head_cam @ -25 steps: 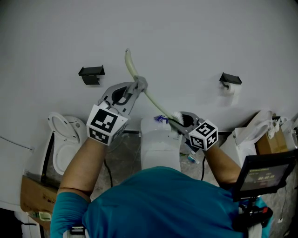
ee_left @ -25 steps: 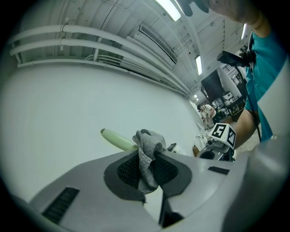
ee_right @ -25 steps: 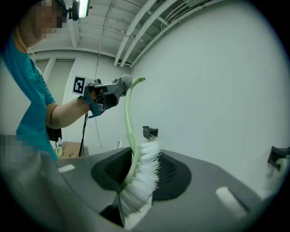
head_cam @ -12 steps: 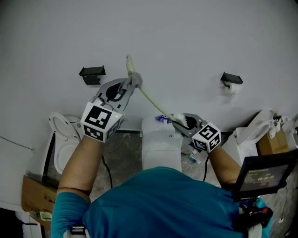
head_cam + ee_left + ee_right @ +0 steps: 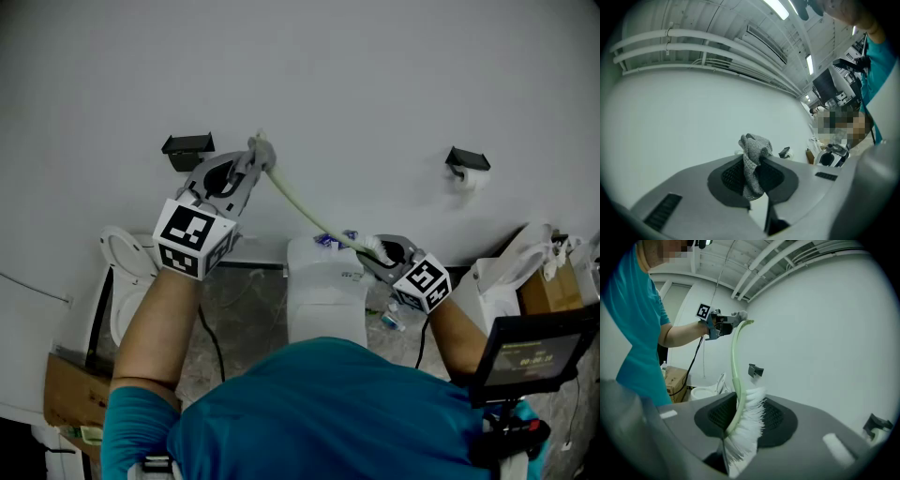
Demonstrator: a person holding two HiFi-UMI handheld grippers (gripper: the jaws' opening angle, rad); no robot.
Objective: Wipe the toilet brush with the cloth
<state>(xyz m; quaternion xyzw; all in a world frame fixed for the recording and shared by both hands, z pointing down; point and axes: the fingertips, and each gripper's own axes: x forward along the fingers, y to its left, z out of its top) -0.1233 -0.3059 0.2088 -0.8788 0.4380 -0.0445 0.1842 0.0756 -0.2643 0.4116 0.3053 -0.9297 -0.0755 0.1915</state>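
The toilet brush [image 5: 734, 371] lies flatter than a second ago. The cloth [image 5: 753, 154] has run up its pale green handle from partway along to almost the free tip, as the left gripper [image 5: 251, 159] drew up and to the left. The right gripper [image 5: 380, 251] has sunk slightly to the right.

The brush rests on nothing. It hangs in the air in front of the white wall [image 5: 375, 75], slanting above the toilet cistern [image 5: 323, 300]. Its white bristle head is clenched between the right gripper's jaws, and the handle rises from there toward the left gripper. Gripping the head appears to leave the whole handle bare for wiping and steadies it against the pull of the cloth.

The left gripper's jaws are clamped on the bunched grey cloth, which juts past the pads so that fabric rather than plastic meets the handle. In the right gripper view the cloth sits against the handle's curved top end. This stroke therefore looks nearly finished, with only the tip still to clear.

Off to the sides, a black bracket [image 5: 187, 145] and a paper-roll holder [image 5: 466, 161] sit on the wall, well apart from the brush.
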